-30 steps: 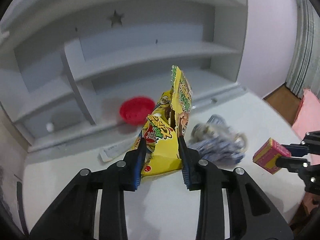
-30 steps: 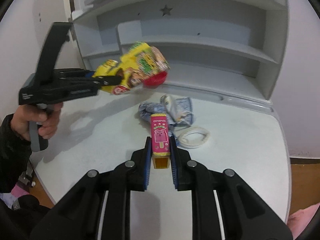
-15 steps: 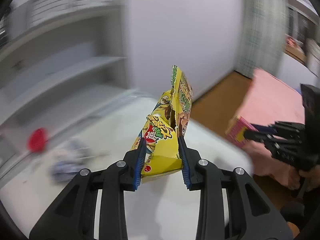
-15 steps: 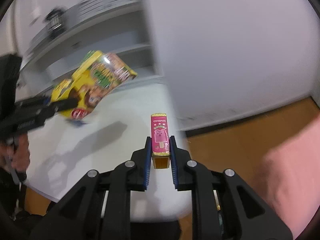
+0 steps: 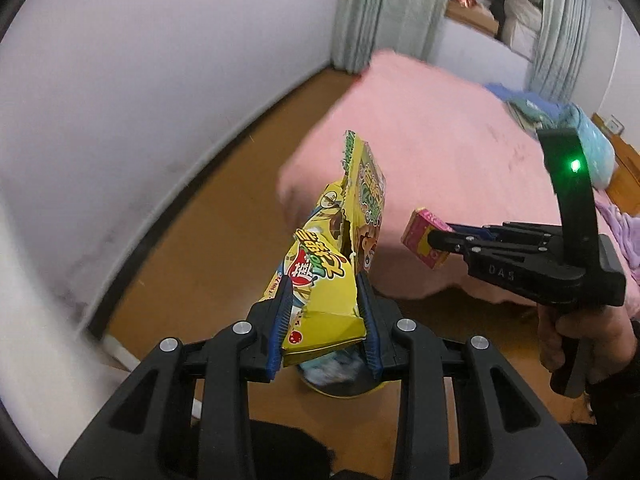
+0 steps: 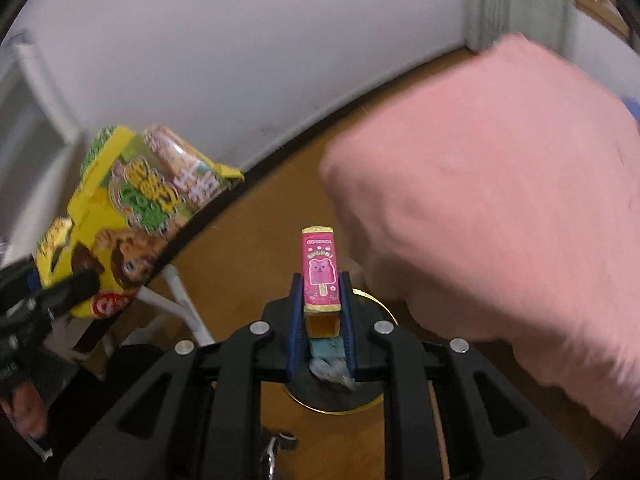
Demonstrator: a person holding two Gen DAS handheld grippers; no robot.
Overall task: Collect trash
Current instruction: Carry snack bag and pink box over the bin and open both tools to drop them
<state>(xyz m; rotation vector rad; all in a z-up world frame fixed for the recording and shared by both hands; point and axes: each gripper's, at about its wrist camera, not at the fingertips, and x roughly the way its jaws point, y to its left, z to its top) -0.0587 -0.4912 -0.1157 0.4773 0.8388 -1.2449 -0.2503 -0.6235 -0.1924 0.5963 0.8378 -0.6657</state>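
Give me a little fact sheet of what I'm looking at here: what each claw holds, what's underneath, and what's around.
Left gripper: shut on a torn yellow snack box
Right gripper: shut on a small pink carton with a bear ice-pop print
Below both: a round dark bin with a yellow rim, some trash already inside
Floor: brown wood
Nearby: a pink blanket-covered bed, a white wall

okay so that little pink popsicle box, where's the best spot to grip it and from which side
Grip the pink box across its two narrow long sides, near the open bottom end, coming in along its length from that end. It is a slim rectangular carton, so flat parallel faces suit the pads. The right gripper holds it this way, printed face up.
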